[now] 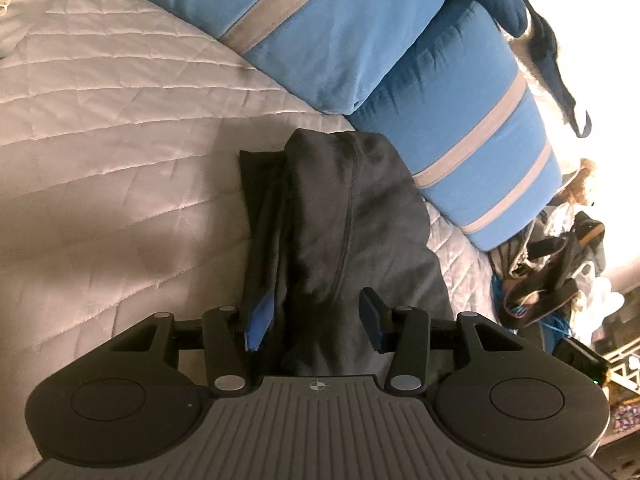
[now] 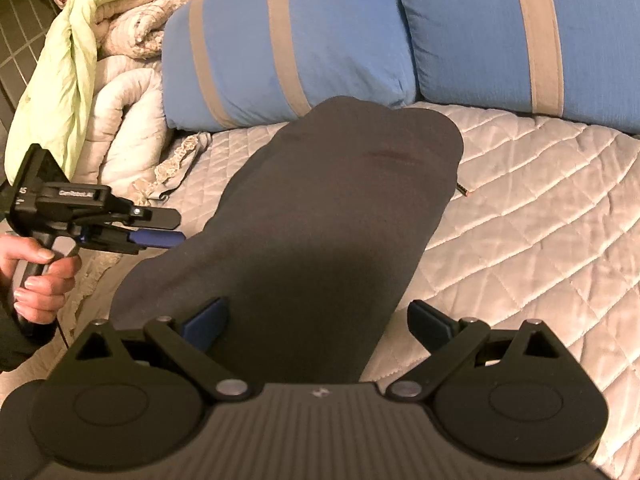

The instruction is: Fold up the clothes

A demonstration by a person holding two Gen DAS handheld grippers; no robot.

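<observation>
Right wrist view, both hand-held grippers released, left hand-held gripper (image 2: 170,226) lettering unreadable, beside dark garment (image 2: 320,220).

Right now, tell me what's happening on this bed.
A person is folding a dark grey garment on a quilted bedspread in front of blue striped pillows. Both jaws are open: the left hand-held gripper straddles a bunched fold, and the right hand-held gripper sits over the near end.

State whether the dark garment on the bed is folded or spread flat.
Folded: the dark garment lies as a narrow strip on the quilt, layered edges showing along one side.
</observation>
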